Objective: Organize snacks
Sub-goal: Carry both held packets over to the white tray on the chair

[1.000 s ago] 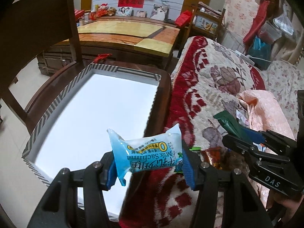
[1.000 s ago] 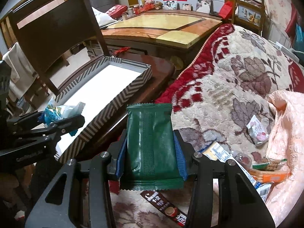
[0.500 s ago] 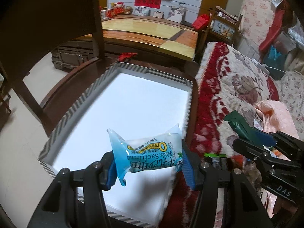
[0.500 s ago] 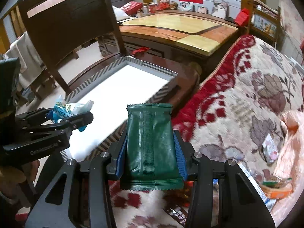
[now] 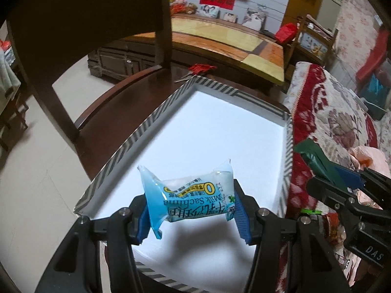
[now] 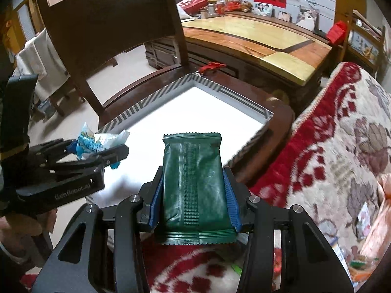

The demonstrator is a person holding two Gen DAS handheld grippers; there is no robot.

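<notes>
Position shifted: both grippers moved off floral blanket [image 6: 342,134] to above striped box [image 5: 220,131], frame centre, delivery apparently imminent. Left gripper [image 5: 190,210] fingers clamped blue milk snack packet [image 5: 188,199], unreleased. Right gripper [image 6: 194,205] fingers clamped green packet [image 6: 194,188] over box's near edge.

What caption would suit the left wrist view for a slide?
Left gripper holds a blue snack packet over the white striped-rim box; right gripper brings a green packet alongside.
</notes>
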